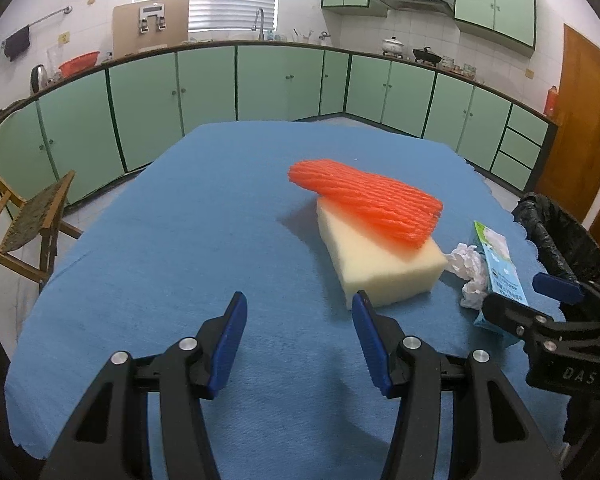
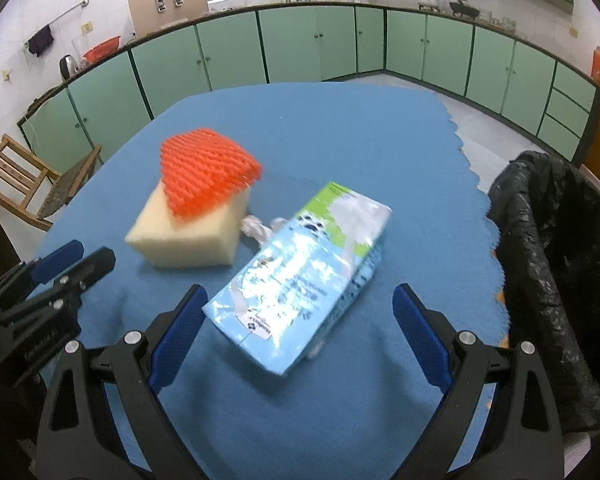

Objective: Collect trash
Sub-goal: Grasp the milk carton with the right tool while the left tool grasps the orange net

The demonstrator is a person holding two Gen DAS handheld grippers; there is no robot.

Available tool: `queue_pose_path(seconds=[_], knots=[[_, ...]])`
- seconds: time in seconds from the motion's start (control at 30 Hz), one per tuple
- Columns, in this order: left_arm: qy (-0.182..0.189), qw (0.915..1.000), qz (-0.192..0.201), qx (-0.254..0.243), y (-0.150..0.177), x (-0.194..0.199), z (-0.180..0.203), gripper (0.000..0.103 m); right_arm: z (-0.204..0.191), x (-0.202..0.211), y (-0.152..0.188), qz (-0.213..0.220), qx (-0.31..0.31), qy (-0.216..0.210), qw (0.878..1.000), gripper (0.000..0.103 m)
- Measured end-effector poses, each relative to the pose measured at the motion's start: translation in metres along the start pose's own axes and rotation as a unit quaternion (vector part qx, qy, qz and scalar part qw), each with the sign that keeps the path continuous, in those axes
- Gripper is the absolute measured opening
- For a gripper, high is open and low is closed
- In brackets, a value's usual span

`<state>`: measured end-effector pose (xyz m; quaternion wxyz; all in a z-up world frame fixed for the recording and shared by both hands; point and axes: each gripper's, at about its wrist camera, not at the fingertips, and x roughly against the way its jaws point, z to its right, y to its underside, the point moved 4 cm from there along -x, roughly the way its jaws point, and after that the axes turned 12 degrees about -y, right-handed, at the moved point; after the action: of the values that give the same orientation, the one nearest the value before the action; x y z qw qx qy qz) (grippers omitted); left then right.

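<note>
Nothing has been picked up yet; this looks like the approach before a first grasp. Taking the cream foam block (image 1: 384,264) as landmark on the blue cloth-covered table (image 1: 180,220), the left gripper (image 1: 298,340) hangs short of its near left corner, jaws about half apart and empty. An orange foam net sleeve (image 1: 368,200) lies on top of the block. Just right of the block sits a crumpled white tissue (image 1: 470,272), then a light-blue and green drink carton (image 2: 300,276) lying flat. The right gripper (image 2: 300,328) stands wide open and empty around the carton's near end, pads not touching. Further right is a black bag-lined bin (image 2: 540,240) at the table edge. The next move probably calls for closing squarely across the carton, then carrying it to the bin. The bin's mouth is cut off, the tissue is largely hidden behind the carton, and the carton's print is blurred.
</note>
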<state>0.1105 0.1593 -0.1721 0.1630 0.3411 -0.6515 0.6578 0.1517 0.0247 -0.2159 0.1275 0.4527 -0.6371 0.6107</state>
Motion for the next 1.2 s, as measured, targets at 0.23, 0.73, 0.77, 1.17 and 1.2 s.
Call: queue_pose_path(seconds=[0.23, 0.73, 0.77, 1.17, 1.2], knots=[[0.011, 0.9999, -0.002, -0.01, 0.003, 0.002, 0.018, 0.053, 0.022, 0.02, 0.006, 0.008, -0.01, 0.022, 1.0, 0.091], [0.005, 1.0, -0.004, 0.001, 0.004, 0.002, 0.014, 0.053, 0.02, -0.01, 0.004, -0.046, -0.04, -0.018, 0.998, 0.054], [0.006, 1.0, -0.004, 0.001, 0.004, 0.001, 0.013, 0.053, 0.018, -0.008, 0.004, -0.044, -0.035, -0.02, 0.998, 0.052], [0.018, 0.9998, 0.012, 0.004, -0.009, 0.009, 0.025, 0.053, 0.015, 0.021, -0.015, 0.002, 0.02, -0.023, 1.0, 0.047], [0.018, 0.9997, 0.014, 0.004, -0.011, 0.01, 0.025, 0.053, 0.018, 0.021, -0.016, 0.003, 0.024, -0.015, 1.0, 0.047]])
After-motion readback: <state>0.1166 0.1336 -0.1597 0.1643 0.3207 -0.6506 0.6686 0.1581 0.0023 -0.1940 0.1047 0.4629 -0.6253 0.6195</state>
